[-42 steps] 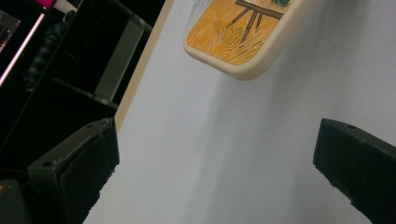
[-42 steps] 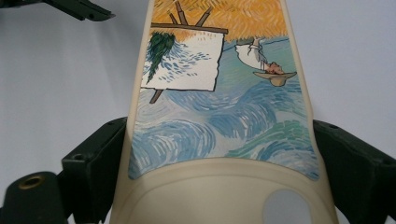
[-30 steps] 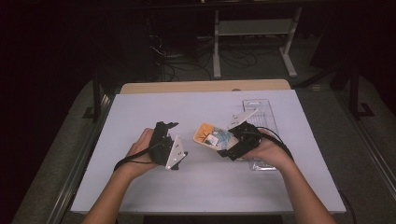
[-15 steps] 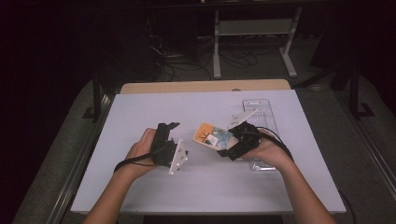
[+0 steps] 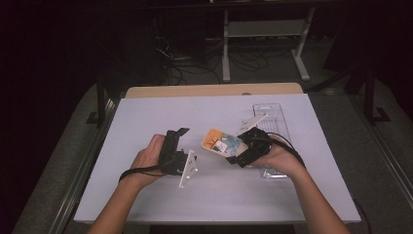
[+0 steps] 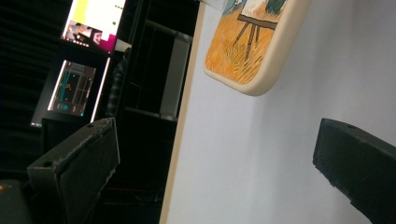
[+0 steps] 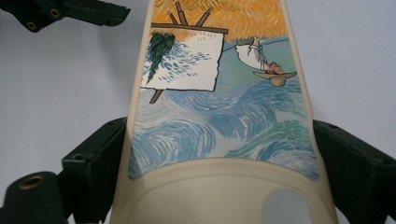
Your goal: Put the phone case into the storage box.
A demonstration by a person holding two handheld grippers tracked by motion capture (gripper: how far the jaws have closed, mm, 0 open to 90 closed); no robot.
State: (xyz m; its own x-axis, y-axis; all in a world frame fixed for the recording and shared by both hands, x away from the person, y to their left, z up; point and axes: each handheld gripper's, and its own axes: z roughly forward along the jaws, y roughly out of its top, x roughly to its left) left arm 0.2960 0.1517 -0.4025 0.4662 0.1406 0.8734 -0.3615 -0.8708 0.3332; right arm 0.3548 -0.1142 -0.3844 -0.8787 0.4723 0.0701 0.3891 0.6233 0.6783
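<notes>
- the table [image 5: 146, 117] is a wide white sheet, and the phone case [image 5: 221, 143] sits near its middle, one end caught by your right gripper [image 5: 237, 155], the other end out toward your left.
- a clear tray [image 5: 272, 114] lies flat on the table just past your right hand [image 5: 272, 158].
- your right gripper is clamped across the case: in the right gripper view the black jaws press both cream edges of the case [image 7: 219, 116], with the painted side facing the camera.
- your left gripper [image 5: 176, 136] is spread wide and holds nothing; the left gripper view shows bare table between its jaws and the orange corner of the case [image 6: 247, 42] ahead, apart from them.
- the step looks like a hand-over or a two-handed hold: the case is gripped on one end, the free end not yet taken.
- next you'd likely bring the left jaws around the free end, squared to its edges, before closing.
- the right gripper view gives the grip and the artwork; the high view gives the tray and how the two grippers stand apart.
</notes>
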